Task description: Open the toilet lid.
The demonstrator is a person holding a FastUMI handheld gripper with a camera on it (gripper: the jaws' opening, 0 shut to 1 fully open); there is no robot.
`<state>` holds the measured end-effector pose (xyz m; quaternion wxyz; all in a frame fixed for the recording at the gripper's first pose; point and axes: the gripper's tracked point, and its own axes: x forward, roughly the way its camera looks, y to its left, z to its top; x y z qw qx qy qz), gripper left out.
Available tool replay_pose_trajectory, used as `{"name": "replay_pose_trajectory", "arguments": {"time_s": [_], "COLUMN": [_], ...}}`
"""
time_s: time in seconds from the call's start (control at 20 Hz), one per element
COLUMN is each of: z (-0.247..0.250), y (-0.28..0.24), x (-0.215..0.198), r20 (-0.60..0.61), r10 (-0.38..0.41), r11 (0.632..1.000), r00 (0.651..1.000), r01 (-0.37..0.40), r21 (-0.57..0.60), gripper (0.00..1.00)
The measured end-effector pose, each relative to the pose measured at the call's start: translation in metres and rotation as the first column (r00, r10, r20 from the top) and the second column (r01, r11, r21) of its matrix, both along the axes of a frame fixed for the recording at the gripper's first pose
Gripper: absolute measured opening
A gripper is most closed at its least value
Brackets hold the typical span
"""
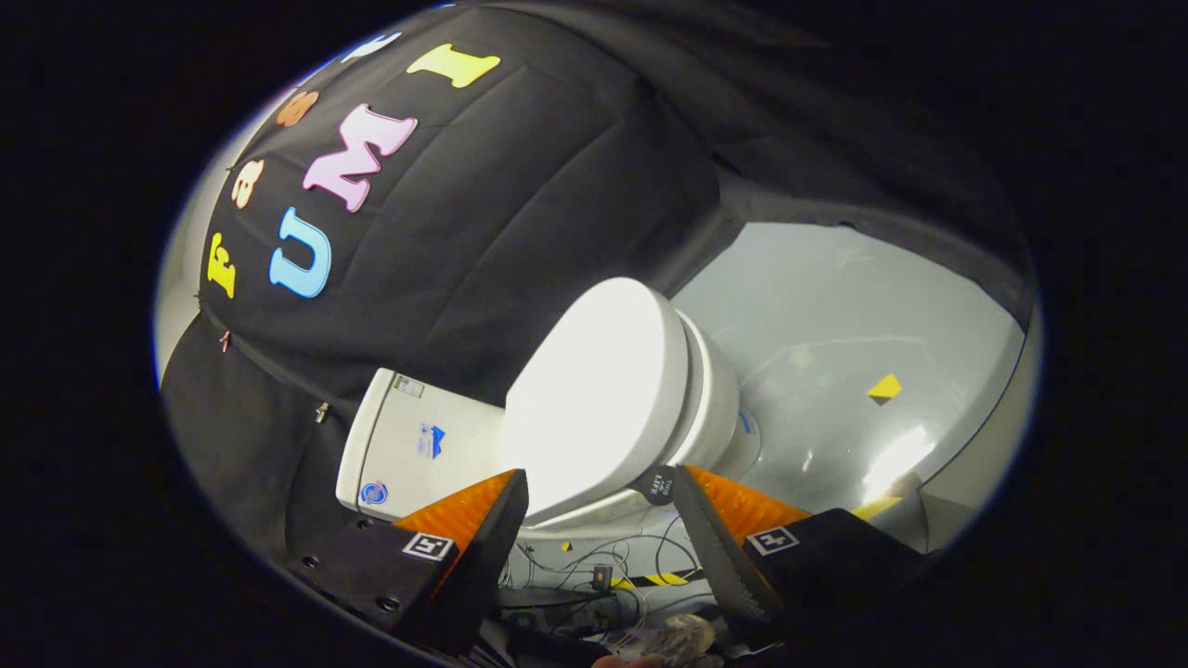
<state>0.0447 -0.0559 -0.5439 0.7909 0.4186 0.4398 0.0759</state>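
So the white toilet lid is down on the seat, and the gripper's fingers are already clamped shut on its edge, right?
Not quite. The white toilet lid is down on the seat, but the gripper is open: its fingers stand apart, the lid's edge just ahead, between them, unclamped. The gripper view shows this.

The gripper (599, 492) is holding its fingers wide apart, and the closed toilet lid (594, 390) is filling the gap just ahead of them. The tank (408, 445) is blocking one side of the lid; bare floor (835, 325) is lying open on the other. Cables (594, 561) are cluttering the space under the bowl.
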Motion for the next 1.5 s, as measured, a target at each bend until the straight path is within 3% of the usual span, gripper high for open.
{"name": "replay_pose_trajectory", "arguments": {"time_s": [0.2,0.4,0.6,0.7,0.75,0.9,0.95,1.0,1.05,1.15,1.5], "z": [-0.042,-0.074,-0.105,-0.115,-0.117,-0.133,-0.147,-0.138,-0.134,-0.124,-0.109], "y": [0.02,0.036,0.04,0.041,0.042,0.045,0.06,0.043,0.043,0.043,0.046], "x": [-0.005,0.001,0.001,0.008,0.014,0.01,0.005,0.011,0.013,0.009,0.011], "r20": [-0.093,-0.166,-0.205,-0.217,-0.222,-0.272,-0.286,-0.285,-0.267,-0.252,-0.261], "r10": [0.025,0.013,0.062,0.063,0.056,0.072,0.056,0.049,0.059,0.044,0.056], "r11": [0.996,0.982,0.982,0.979,0.978,0.976,0.974,0.969,0.966,0.969,0.997], "r00": [0.995,0.986,0.977,0.974,0.973,0.96,0.957,0.957,0.962,0.967,0.964], "r01": [-0.016,0.019,-0.023,-0.018,-0.009,-0.011,0.01,0.023,0.013,0.02,-0.038], "r21": [0.092,0.189,0.189,0.201,0.208,0.22,0.225,0.245,0.258,0.248,0.074], "gripper": [0.99,0.96,0.9,0.77,0.77,0.45,0.45,0.25,0.25,0.14,0.12]}}
